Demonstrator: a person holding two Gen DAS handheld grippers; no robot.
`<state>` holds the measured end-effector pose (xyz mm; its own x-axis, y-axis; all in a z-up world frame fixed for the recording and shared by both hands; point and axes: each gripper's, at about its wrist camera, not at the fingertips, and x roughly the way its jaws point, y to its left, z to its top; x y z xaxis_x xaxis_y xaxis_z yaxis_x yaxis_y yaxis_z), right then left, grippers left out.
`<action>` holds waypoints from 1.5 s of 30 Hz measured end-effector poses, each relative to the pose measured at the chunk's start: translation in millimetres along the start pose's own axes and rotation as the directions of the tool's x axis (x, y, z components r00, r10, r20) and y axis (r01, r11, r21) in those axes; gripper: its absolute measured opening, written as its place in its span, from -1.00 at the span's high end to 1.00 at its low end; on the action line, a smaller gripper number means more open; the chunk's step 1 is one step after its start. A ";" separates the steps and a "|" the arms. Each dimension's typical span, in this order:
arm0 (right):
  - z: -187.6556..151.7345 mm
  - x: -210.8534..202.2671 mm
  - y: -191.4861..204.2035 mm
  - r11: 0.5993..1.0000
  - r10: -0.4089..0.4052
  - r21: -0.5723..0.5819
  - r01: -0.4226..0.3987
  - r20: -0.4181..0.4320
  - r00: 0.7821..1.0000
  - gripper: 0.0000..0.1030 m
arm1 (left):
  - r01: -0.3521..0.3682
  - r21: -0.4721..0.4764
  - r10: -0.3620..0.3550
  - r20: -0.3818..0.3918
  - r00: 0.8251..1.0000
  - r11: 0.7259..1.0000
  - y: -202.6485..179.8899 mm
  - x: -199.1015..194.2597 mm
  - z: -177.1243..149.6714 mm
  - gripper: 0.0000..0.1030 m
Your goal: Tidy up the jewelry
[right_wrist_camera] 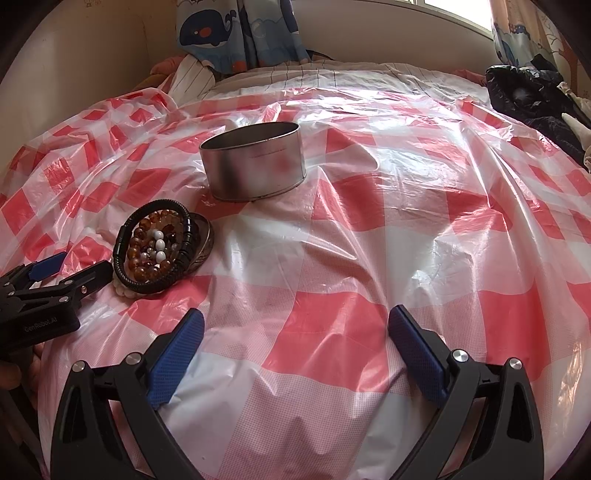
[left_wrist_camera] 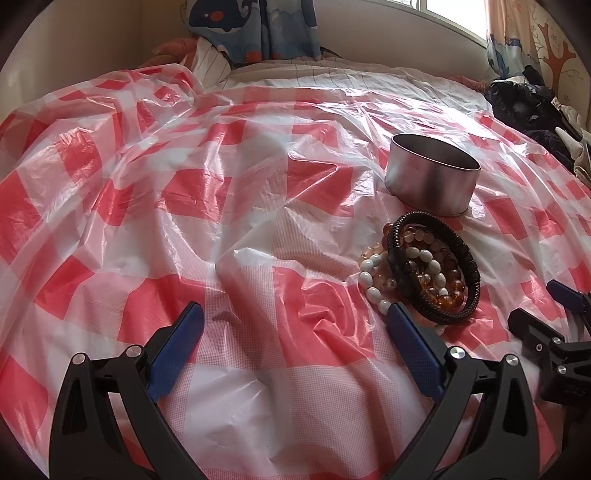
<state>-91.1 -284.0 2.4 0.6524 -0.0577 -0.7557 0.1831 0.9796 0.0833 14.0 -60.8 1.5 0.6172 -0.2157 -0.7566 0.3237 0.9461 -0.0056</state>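
Observation:
A pile of bracelets (left_wrist_camera: 430, 267) lies on the red-and-white checked plastic sheet: a black braided band (left_wrist_camera: 469, 254) on top, with amber beads (left_wrist_camera: 448, 293) and white oval beads (left_wrist_camera: 371, 275) under it. In the right wrist view the same pile (right_wrist_camera: 162, 247) also shows a metal bangle (right_wrist_camera: 207, 242). Just beyond stands a round, open metal tin (left_wrist_camera: 430, 173) (right_wrist_camera: 255, 164). My left gripper (left_wrist_camera: 295, 314) is open, its right fingertip touching the near edge of the pile. My right gripper (right_wrist_camera: 295, 317) is open over bare sheet, to the right of the pile.
The crinkled plastic sheet (right_wrist_camera: 369, 229) covers a bed. Dark clothing (right_wrist_camera: 532, 96) is heaped at the far right, and a whale-print curtain (right_wrist_camera: 236, 33) hangs at the back under a window. The right gripper (left_wrist_camera: 554, 325) shows at the edge of the left wrist view.

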 end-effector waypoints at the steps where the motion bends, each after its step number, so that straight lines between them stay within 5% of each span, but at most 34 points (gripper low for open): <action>1: -0.3 -0.1 0.0 1.000 0.000 0.000 0.000 0.000 1.000 -0.86 | -0.001 0.000 0.001 0.000 1.000 1.000 0.2 0.2 -0.1 -0.85; 45: -1.1 0.7 0.3 1.000 -0.006 -0.003 0.006 0.000 1.000 -0.86 | -0.008 0.005 0.008 -0.006 1.000 1.000 -4.4 1.7 1.2 -0.85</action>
<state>-91.4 -283.5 1.2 0.6514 -0.0639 -0.7560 0.1852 0.9797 0.0768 14.4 -65.5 1.0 0.6154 -0.2065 -0.7607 0.3222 0.9467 0.0037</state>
